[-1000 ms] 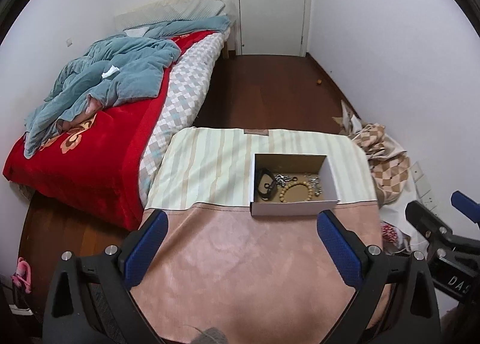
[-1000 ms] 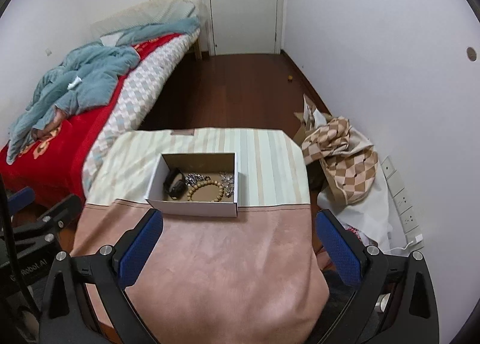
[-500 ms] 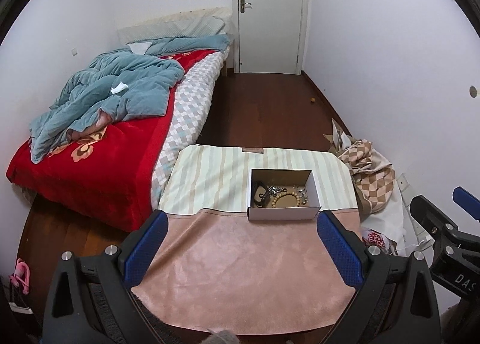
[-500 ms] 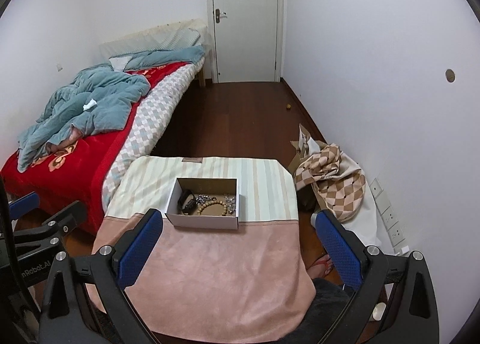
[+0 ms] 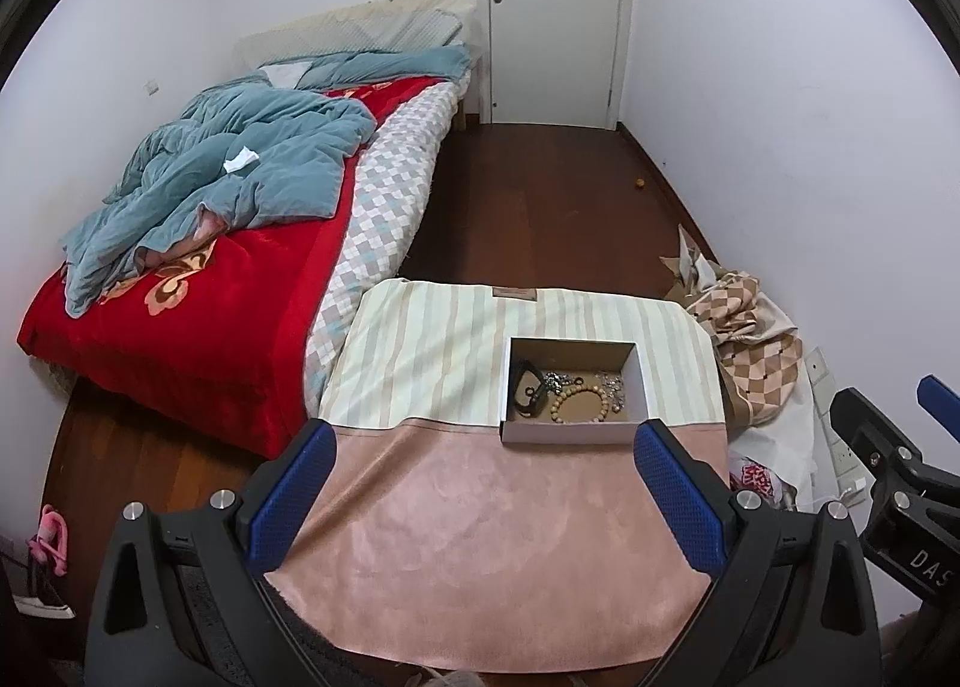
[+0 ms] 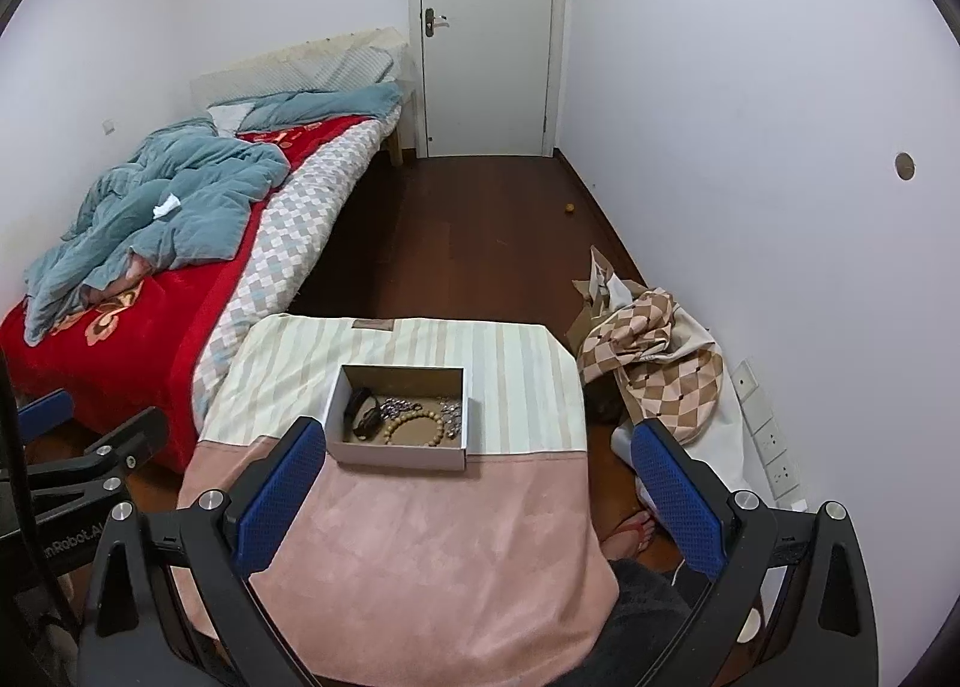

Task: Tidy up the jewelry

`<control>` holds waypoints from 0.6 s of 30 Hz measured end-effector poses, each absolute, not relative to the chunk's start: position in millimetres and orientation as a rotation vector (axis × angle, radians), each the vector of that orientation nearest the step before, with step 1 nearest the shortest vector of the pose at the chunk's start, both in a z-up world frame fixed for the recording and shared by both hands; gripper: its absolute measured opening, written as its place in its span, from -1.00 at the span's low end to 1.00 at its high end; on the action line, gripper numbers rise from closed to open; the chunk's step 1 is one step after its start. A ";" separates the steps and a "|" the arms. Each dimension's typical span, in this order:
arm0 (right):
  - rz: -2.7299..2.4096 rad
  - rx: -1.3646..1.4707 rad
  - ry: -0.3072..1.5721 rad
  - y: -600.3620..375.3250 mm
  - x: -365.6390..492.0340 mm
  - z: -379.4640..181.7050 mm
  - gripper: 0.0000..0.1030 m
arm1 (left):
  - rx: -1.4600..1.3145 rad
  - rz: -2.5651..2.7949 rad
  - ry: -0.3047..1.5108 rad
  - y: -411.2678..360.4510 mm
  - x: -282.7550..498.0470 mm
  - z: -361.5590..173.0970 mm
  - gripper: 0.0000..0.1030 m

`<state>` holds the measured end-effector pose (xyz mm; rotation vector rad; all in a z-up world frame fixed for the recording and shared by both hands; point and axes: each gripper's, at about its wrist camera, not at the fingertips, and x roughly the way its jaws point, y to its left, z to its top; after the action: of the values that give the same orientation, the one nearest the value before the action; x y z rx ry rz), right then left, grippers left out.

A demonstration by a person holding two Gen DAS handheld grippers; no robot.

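- Bedroom first: bed (image 5: pixel 198 267) at left, a cloth-covered table (image 5: pixel 480 537) under both my tools.
- On it, the cardboard box (image 5: pixel 573 435) holds the jewelry (image 5: pixel 579 402).
- My left gripper (image 5: pixel 486 495) and right gripper (image 6: pixel 474 495) hang spread and empty, box ahead; neither looks clearly nearer.

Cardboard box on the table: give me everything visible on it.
The box is a shallow, lidless rectangular tray, white outside, brown cardboard inside. It sits flat on the cloth-covered table, straddling the seam between striped and pink fabric. Inside lie a tan bead bracelet, a black item and silvery jewelry. Neither claw touches it.
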<state>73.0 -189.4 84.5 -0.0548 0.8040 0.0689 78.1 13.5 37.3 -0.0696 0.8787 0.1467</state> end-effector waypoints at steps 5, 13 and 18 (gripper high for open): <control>0.050 -0.057 0.827 -188.6 100.2 74.3 1.00 | -0.064 0.170 0.893 16.2 96.7 30.5 0.97; 0.038 -0.066 0.897 -185.2 133.3 45.2 1.00 | -0.062 0.183 0.967 19.1 122.5 6.1 0.97; 0.032 -0.066 0.923 -186.4 142.4 32.2 1.00 | -0.057 0.178 0.983 16.3 126.6 0.0 0.97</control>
<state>142.4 -186.4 32.2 -0.0656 0.9233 0.0316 126.6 16.3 0.0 -0.0567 0.9826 0.1776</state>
